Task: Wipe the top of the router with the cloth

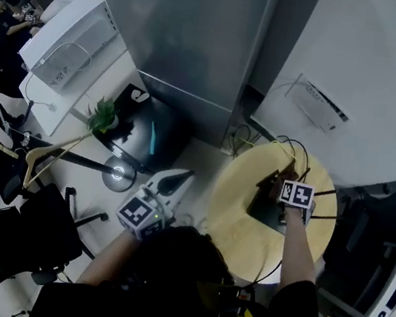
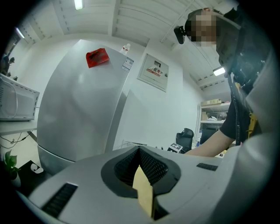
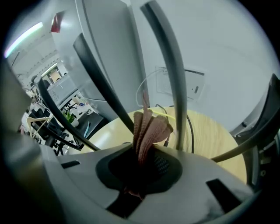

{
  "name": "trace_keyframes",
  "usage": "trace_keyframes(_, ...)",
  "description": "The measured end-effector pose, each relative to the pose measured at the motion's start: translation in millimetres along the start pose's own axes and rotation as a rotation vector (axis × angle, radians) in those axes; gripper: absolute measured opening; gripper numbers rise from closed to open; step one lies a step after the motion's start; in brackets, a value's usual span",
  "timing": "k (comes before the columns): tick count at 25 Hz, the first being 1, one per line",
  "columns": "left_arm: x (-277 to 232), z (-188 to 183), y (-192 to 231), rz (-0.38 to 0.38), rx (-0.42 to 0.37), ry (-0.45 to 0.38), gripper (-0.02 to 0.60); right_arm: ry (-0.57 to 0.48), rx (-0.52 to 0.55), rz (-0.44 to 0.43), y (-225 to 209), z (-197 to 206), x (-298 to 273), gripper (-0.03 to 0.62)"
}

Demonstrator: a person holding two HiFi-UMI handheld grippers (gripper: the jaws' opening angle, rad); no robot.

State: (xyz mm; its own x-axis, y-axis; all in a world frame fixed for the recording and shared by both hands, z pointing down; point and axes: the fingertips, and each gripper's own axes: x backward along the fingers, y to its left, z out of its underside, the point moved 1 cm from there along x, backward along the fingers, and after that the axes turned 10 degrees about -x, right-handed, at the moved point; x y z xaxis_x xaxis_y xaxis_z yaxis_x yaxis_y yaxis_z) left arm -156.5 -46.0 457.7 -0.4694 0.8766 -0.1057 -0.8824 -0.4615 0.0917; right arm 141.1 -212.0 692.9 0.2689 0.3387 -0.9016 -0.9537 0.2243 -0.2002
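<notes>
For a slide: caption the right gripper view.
Right gripper clamps a crumpled brown cloth over a round pale-wood table.

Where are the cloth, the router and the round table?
cloth [image 3: 148, 129]: right gripper view, on its bunched folds.
router [image 3: 171, 65]: right gripper view, on one grey antenna.
table [image 1: 232, 224]: head view, on its bare wooden top.

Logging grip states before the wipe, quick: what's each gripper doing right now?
Left gripper: closed, holding nothing.
Right gripper: closed on the cloth.
</notes>
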Motion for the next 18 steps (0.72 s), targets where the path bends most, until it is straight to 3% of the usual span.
trace_keyframes(18,-14,-19,-20,0.071,-0.026,-0.072,-0.003,-0.182,0.145,0.000,28,-37,64,0.063)
